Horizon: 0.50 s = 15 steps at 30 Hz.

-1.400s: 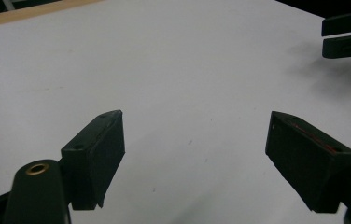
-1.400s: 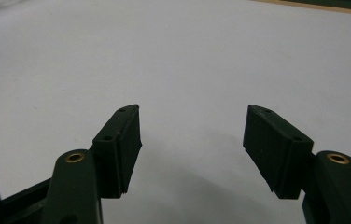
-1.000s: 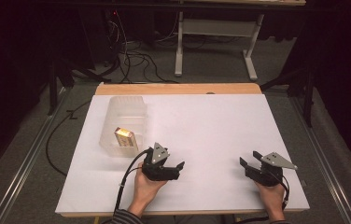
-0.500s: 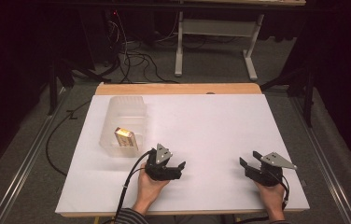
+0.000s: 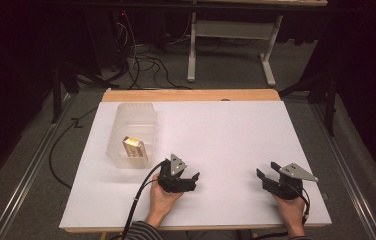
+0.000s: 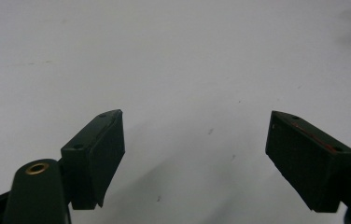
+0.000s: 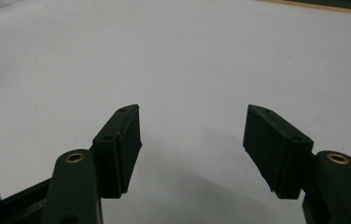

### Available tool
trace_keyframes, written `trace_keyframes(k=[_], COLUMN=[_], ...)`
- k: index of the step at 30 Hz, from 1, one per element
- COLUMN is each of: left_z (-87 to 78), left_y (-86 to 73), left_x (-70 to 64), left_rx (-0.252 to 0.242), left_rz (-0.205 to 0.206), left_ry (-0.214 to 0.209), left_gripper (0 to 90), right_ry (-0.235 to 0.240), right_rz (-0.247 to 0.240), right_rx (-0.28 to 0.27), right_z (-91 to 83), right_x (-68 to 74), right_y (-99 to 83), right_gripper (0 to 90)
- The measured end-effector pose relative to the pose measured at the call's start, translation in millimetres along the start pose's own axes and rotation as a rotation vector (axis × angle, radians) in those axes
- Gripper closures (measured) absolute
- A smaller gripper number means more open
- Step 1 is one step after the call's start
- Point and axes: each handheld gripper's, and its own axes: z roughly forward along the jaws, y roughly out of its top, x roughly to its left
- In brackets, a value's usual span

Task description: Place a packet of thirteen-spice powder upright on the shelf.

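The left gripper (image 5: 188,179) and the right gripper (image 5: 267,172) rest near the table's front edge, matte black jaws spread wide, holding nothing. At ten o'clock from the left gripper stands a translucent ribbed plastic bin (image 5: 131,132) with a small yellowish rectangular box (image 5: 135,148) inside.

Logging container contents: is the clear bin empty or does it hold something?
Not empty. The bin holds one small yellowish box, seen through its clear wall in the high view.
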Motion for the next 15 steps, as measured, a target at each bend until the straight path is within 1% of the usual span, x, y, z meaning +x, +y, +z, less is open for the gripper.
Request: trace_keyframes(k=[1, 3, 4, 6, 7, 9, 10, 11, 13, 15], left_z=[0.8, 2.4, 2.6, 2.4, 2.6, 3.1, 3.5, 3.3, 3.0, 2.9], left_y=[-0.3, -1.1, -0.5, -0.9, -1.0, -1.9, -2.2, -3.0, -3.6, -3.9], left_x=[1.0, 0.5, 1.5, 0.8, 1.4, 1.0, 1.6, 1.4, 0.7, 1.3], left_rx=[-0.001, -0.001, -0.005, -0.005, -0.008, -0.014, -0.018, -0.014, -0.018, -0.021], left_rz=[0.008, -0.006, 0.008, -0.003, 0.006, 0.002, 0.013, 0.015, 0.005, 0.019], left_ry=[-0.002, 0.013, 0.004, 0.01, 0.009, 0.017, 0.015, 0.017, 0.021, 0.014], left_gripper=[20.3, 20.2, 20.2, 20.1, 20.1, 20.0, 20.0, 20.1, 20.0, 19.9], right_ry=[0.001, 0.001, 0.002, 0.002, 0.003, 0.002, 0.003, 0.002, 0.002, 0.003], right_rz=[-0.002, -0.001, -0.001, 0.001, -0.001, -0.003, 0.0, 0.0, 0.003, 0.007], right_rx=[-0.001, -0.001, -0.001, 0.003, 0.005, 0.004, 0.004, 0.003, 0.0, 0.0], right_z=[0.1, 0.1, 0.1, 0.3, 0.4, 0.5, 0.4, 0.3, -0.1, -0.4], right_x=[-0.1, -0.2, -0.2, -0.2, -0.2, -0.1, 0.0, -0.1, -0.1, 0.0], right_y=[0.0, 0.0, 0.0, 0.1, 0.2, 0.1, 0.1, 0.1, -0.1, -0.2], right_gripper=[37.3, 37.3, 37.3, 37.4, 37.4, 37.4, 37.4, 37.3, 37.3, 37.4])
